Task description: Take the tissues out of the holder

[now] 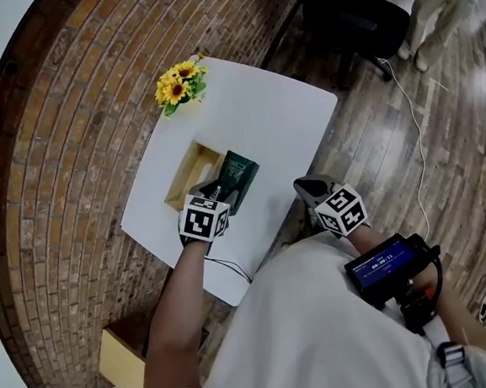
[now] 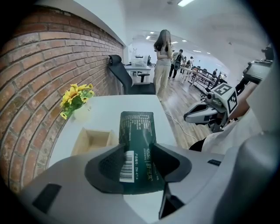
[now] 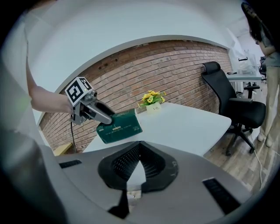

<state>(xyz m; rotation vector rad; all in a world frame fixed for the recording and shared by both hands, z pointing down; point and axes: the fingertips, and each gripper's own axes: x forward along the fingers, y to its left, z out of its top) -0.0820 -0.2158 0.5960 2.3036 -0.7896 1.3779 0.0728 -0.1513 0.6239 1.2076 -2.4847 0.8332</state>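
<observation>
Pinching the near end of the dark green tissue pack (image 2: 137, 131) in the left gripper (image 2: 138, 164), jaws part-spread on its sides. Long axis straight ahead along them, over the white table (image 1: 253, 120) beside the wooden holder (image 2: 92, 139). Outstretched forearm (image 1: 181, 304), tool pitched steeply down. Right gripper (image 3: 136, 164) empty, jaws together.

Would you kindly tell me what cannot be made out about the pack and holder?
Inside of holder: head view, partly covered by left tongs; left gripper view, behind its near wall.
Small print on pack: too small in every view.
Label on vase: right gripper view, too small.
</observation>
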